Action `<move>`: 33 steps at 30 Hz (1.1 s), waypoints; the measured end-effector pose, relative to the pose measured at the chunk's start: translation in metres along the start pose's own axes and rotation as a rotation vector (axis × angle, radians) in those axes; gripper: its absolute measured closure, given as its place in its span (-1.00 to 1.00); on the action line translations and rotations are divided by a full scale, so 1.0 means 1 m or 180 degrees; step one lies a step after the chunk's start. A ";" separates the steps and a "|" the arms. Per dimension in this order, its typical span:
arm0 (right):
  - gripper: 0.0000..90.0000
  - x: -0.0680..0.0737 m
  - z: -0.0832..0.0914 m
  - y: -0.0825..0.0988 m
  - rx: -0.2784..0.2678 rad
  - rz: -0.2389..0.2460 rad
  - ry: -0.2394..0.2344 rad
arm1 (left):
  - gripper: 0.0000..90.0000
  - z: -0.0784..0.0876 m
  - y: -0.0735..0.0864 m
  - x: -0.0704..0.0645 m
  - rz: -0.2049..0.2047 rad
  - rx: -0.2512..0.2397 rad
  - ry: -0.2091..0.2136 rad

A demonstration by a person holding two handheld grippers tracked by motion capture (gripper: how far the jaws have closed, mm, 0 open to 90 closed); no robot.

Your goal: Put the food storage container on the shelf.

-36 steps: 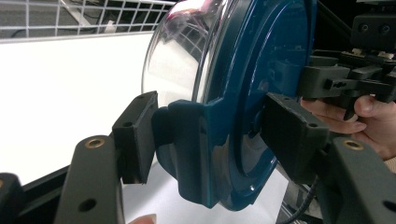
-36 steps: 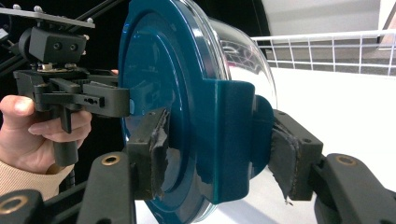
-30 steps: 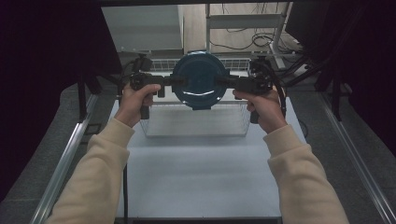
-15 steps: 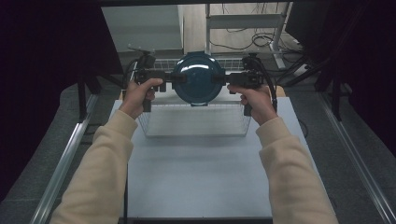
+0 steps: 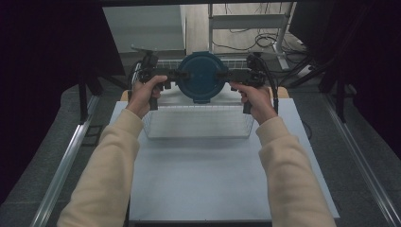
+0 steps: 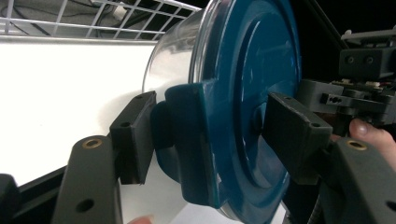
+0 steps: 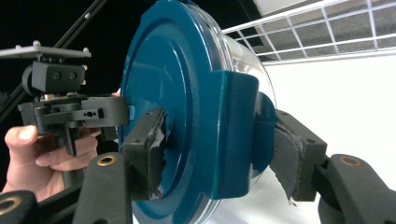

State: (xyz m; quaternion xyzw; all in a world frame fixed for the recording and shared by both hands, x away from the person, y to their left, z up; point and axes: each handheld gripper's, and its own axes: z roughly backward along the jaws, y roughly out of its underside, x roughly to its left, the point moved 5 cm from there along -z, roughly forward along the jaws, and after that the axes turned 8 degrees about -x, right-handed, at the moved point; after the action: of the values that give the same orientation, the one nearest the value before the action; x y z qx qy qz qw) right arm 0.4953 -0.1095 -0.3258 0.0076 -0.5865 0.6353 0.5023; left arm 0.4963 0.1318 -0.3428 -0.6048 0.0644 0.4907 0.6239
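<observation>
High view: at upper centre of the frame we see a round, clear-walled container with a dark blue plastic lid (image 5: 202, 77) held between the left gripper (image 5: 176, 75) and the right gripper (image 5: 228, 75), above the far edge of a white wire basket (image 5: 197, 124) on the pale table (image 5: 208, 184). Left gripper view: we find the jaws nearly closed, clamping a blue side latch (image 6: 194, 140) at frame centre. Right gripper view: we find its jaws likewise clamped on the opposite latch (image 7: 236, 135), right of centre.
</observation>
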 end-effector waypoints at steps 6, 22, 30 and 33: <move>-0.14 -0.006 -0.007 -0.003 -0.0026 -0.0220 0.0068 | -0.21 -0.006 -0.001 0.009 0.0159 -0.0017 0.0020; -0.41 -0.023 -0.018 0.000 -0.0043 -0.0560 0.0182 | -0.31 -0.017 0.002 0.016 0.0270 -0.0089 -0.0008; -0.77 -0.011 -0.002 0.007 0.0049 -0.0215 0.0409 | -0.54 0.002 0.005 0.008 -0.0123 -0.0248 -0.0337; -0.77 -0.006 0.005 0.010 0.0059 -0.0085 0.0380 | -0.55 0.011 0.008 0.002 -0.0224 -0.0274 -0.0358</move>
State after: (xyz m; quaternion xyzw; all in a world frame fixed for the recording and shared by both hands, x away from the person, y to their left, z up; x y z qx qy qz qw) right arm 0.4892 -0.1152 -0.3349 -0.0179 -0.5494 0.6334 0.5447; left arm 0.4859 0.1404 -0.3471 -0.6044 -0.0131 0.5039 0.6169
